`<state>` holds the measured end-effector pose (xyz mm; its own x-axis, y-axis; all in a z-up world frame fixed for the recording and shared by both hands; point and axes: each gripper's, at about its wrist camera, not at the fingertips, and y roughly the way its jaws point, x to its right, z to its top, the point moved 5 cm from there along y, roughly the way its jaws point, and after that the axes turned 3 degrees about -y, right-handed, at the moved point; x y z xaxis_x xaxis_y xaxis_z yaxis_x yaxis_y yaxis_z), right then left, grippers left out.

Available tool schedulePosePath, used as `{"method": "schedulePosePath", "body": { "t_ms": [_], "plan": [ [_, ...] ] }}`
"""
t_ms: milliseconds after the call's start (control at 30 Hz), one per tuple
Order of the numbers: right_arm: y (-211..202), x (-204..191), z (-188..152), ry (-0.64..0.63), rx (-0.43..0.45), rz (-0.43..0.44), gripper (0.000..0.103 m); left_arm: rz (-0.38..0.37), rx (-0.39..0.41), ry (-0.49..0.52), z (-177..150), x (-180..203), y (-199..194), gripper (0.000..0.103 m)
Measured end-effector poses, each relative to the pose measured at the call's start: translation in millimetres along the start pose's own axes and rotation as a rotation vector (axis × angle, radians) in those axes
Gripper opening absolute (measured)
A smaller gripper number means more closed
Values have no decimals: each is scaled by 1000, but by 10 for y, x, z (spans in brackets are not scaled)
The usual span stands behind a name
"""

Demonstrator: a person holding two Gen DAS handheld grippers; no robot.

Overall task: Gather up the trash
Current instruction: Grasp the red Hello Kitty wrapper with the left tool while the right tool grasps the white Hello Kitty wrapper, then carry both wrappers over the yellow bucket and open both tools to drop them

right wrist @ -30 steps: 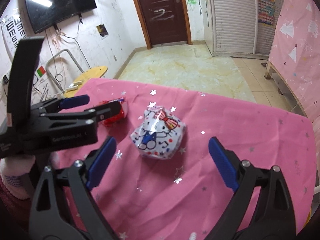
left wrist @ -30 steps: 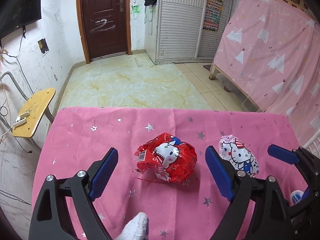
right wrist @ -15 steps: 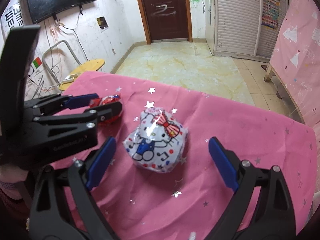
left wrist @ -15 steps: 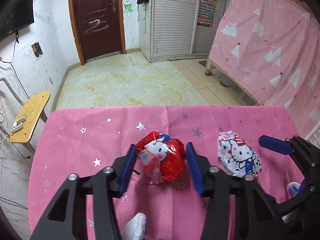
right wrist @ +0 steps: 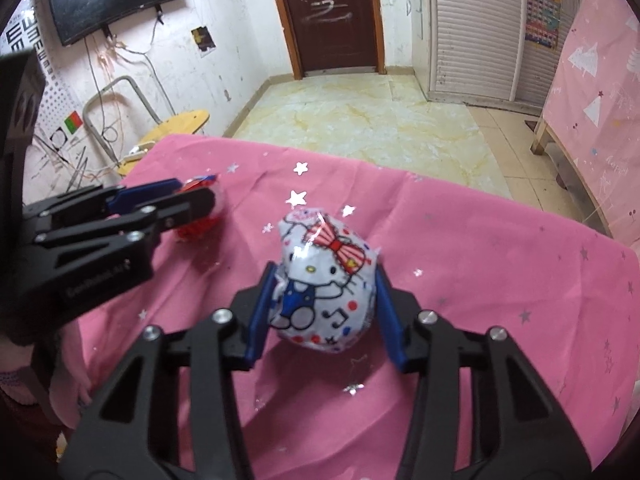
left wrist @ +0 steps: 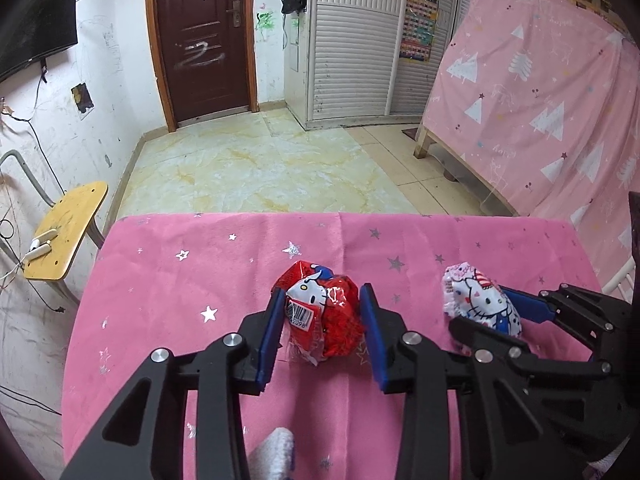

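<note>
A crumpled red Hello Kitty wrapper [left wrist: 322, 314] sits between the blue pads of my left gripper [left wrist: 322, 320], which is shut on it over the pink star tablecloth [left wrist: 180, 300]. A crumpled white Hello Kitty wrapper [right wrist: 326, 288] sits between the pads of my right gripper [right wrist: 324, 300], which is shut on it. The white wrapper [left wrist: 478, 304] and right gripper [left wrist: 492, 316] show at the right of the left wrist view. The left gripper [right wrist: 196, 196] with the red wrapper [right wrist: 200, 220] shows at the left of the right wrist view.
A yellow wooden chair [left wrist: 64, 232] with a white item on it stands left of the table. A pink-draped frame [left wrist: 540, 120] stands at the right. Tiled floor [left wrist: 260, 172] lies beyond the table's far edge, with a brown door [left wrist: 204, 40] behind.
Both grippers went from wide open to shut on their wrappers. The left closed on the red wrapper first, then the right closed on the white one.
</note>
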<state>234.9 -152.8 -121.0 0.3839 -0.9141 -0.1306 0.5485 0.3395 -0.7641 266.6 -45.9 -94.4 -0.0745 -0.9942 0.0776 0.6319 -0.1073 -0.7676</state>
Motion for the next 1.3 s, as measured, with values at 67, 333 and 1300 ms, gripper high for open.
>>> {"method": "schedulePosePath", "body": {
  "t_ms": [67,333,1300],
  "plan": [
    [-53,-2,1,8,14,3,45,7,9,3,-17,6,-76,30],
    [-372,47,-98,36,65,21,45,20,51,21,-34,135,-466,30],
    [-2104,1379,-1122,306,339,-104,45,-82,130,305,-432,2282,-1287,30]
  ]
}}
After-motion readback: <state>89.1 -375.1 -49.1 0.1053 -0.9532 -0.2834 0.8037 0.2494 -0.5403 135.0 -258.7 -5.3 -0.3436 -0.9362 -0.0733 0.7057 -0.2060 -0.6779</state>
